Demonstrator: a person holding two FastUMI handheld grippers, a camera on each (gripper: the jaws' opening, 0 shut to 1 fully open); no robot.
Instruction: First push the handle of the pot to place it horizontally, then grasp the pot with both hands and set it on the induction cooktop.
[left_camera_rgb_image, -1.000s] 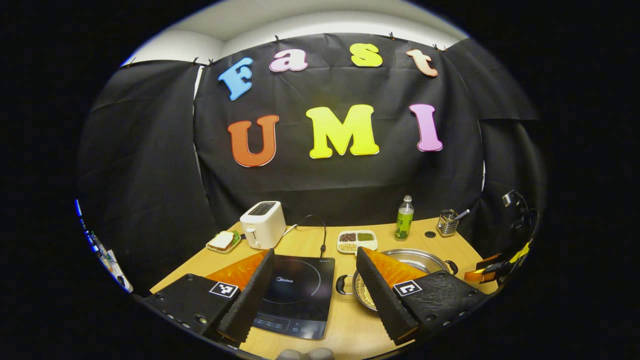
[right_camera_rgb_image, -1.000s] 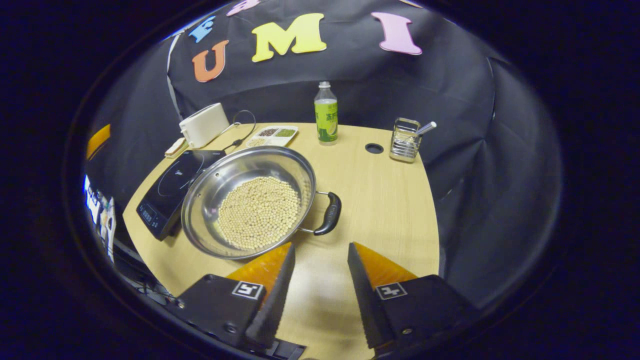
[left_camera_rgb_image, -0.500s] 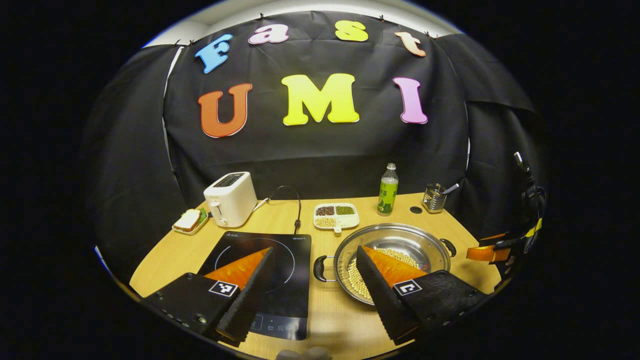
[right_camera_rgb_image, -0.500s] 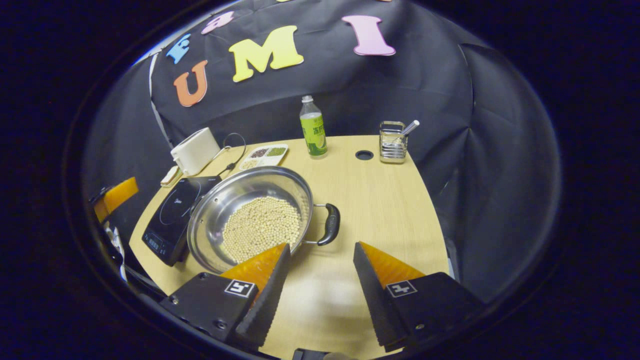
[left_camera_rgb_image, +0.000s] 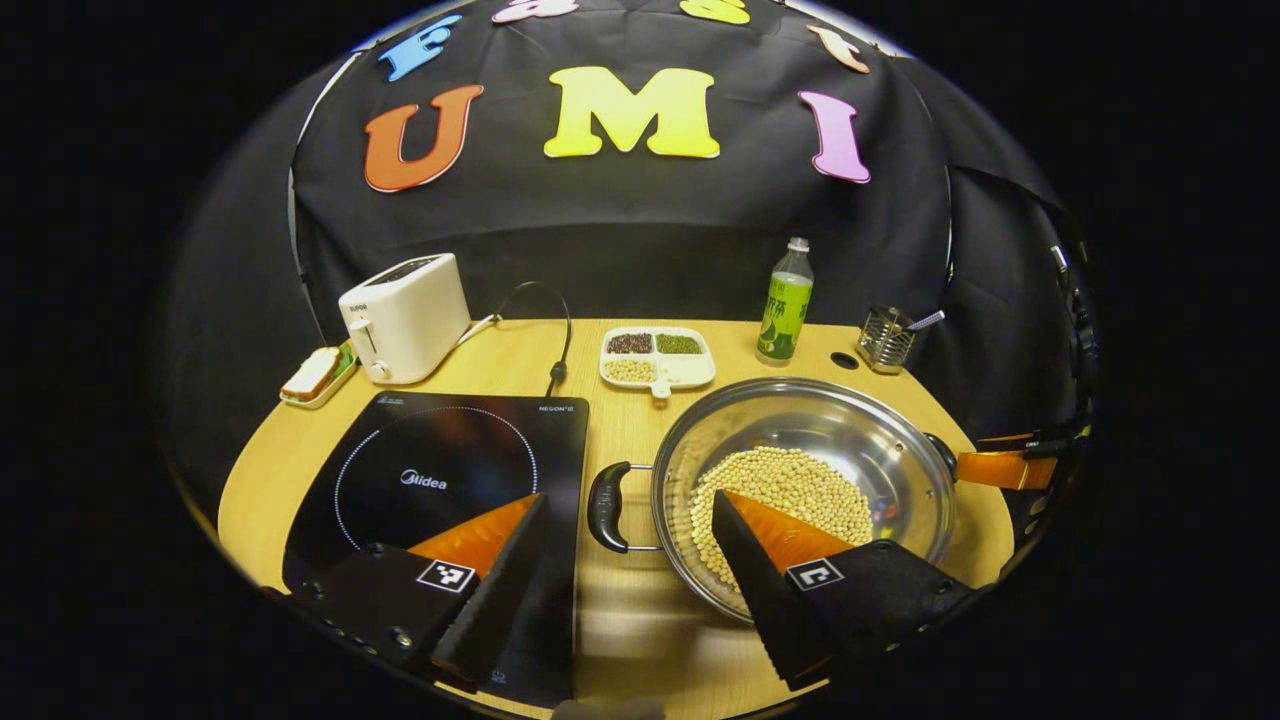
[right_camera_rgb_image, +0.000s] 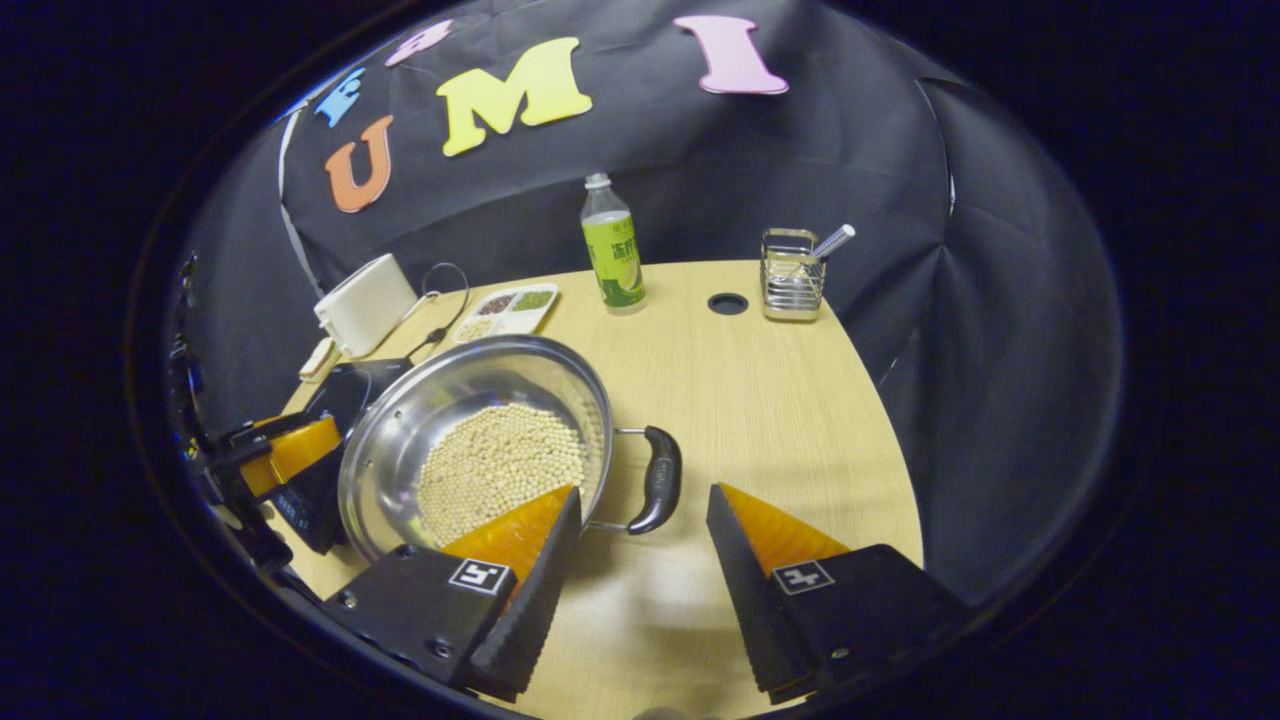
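Wooden counter (left_camera_rgb_image: 620, 420) before a black cloth wall. Steel pot (left_camera_rgb_image: 860, 440) standing on it just to the right of the induction cooktop (left_camera_rgb_image: 430, 470), not yet on the glass, with a layer of pale beans (left_camera_rgb_image: 780, 485) across its bottom.

Left tool (left_camera_rgb_image: 629, 497) spread wide, gripping nothing, poised just short of the near-side handle (left_camera_rgb_image: 603, 505). Right tool (right_camera_rgb_image: 643, 489) likewise spread and empty, lined up with the far-side handle (right_camera_rgb_image: 658, 478). Handles apparently lying across already, so probably about to grasp.

Possible trouble:
- Uneven lift from the two sides: pot tilting, beans rolling to one side or over the rim.
- Shallow pinch on a rounded handle: slipping out mid-carry and dropping the pot.
- Carrying too low: pot base catching the cooktop's edge and shoving it.

Count: one pot with two handles, one cooktop, two tools, one toaster (left_camera_rgb_image: 405, 315), one bottle (left_camera_rgb_image: 785, 305), one divided dish (left_camera_rgb_image: 658, 360), one wire holder (left_camera_rgb_image: 885, 340), one small plate of sandwich (left_camera_rgb_image: 315, 372).
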